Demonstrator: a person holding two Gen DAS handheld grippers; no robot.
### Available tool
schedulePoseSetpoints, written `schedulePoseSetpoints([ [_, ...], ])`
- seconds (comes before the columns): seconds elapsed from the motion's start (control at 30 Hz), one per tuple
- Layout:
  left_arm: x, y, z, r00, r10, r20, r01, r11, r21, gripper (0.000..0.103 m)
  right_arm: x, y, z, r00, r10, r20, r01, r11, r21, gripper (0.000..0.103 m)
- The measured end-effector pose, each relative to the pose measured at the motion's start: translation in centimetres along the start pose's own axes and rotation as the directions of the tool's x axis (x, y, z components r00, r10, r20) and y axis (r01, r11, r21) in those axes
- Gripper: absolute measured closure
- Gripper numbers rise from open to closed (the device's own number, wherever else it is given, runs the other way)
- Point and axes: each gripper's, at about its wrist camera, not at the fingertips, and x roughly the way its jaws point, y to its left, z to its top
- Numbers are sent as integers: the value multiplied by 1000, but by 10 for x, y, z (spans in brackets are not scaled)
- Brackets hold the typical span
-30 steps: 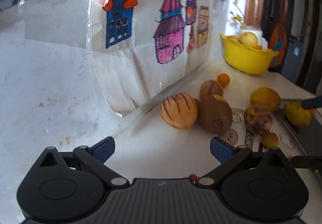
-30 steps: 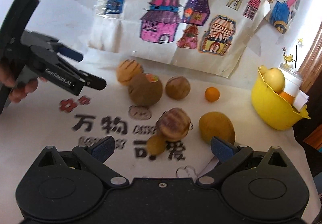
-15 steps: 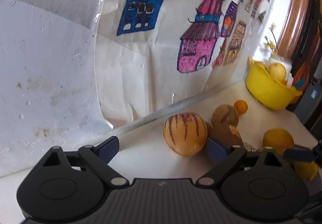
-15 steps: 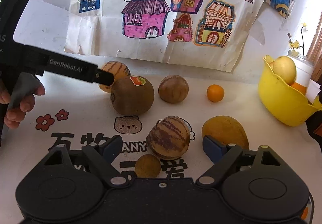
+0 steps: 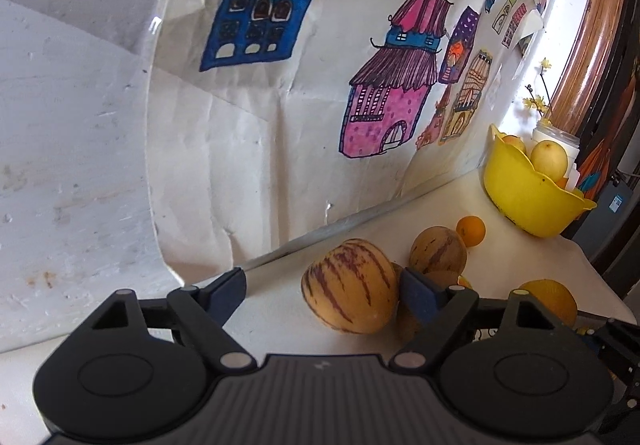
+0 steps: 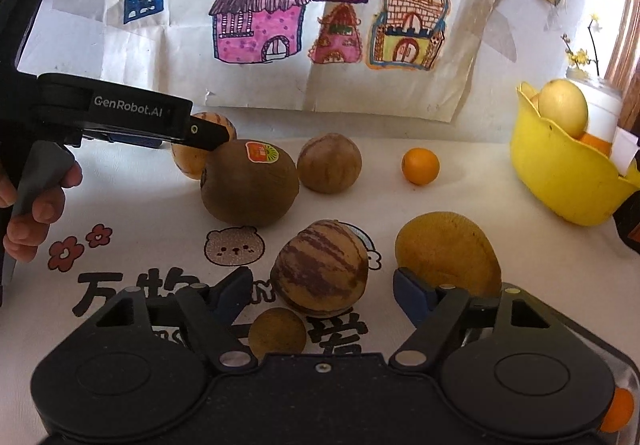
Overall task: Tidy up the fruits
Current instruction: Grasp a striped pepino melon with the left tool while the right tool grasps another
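White printed tablecloth (image 6: 132, 221) below taped house drawings (image 6: 260, 17), both grippers' jaws spread, empty.

Kiwi (image 6: 249, 185) hard against striped melon (image 5: 350, 287)

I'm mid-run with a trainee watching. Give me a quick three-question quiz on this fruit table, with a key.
1. True or false: the left hand-held gripper is shut on the striped melon.
2. Which fruit carries a sticker? A) the small orange B) the big brown fruit C) the yellow fruit
3. Fill in: the right hand-held gripper is open, facing a dark-striped ____.

Key
1. False: its fingers are open, and the melon lies near the right finger.
2. B: a red and green sticker sits on top.
3. melon
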Motion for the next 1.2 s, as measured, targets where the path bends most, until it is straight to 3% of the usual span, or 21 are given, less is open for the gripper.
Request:
schedulePoseSetpoints([
  [0.3, 5, 0, 0, 999, -37, -2, 37, 999, -23, 26, 5, -6, -1, 999, 30, 14, -31, 999, 43, 32],
  [0.67, 11, -5, -3, 995, -95, -28, 94, 995, -34, 46, 8, -10, -3, 998, 56, 26, -59, 994, 90, 37],
  [0.97, 6, -7, -4, 996, -89, -27, 88, 996, -23, 47, 7, -10, -3, 997, 68, 43, -72, 992, 101, 51],
  [1.2, -9, -13, -13, 998, -56, -22, 57, 998, 37, 48, 6, -14, -6, 996, 72, 57, -79, 989, 128, 53],
])
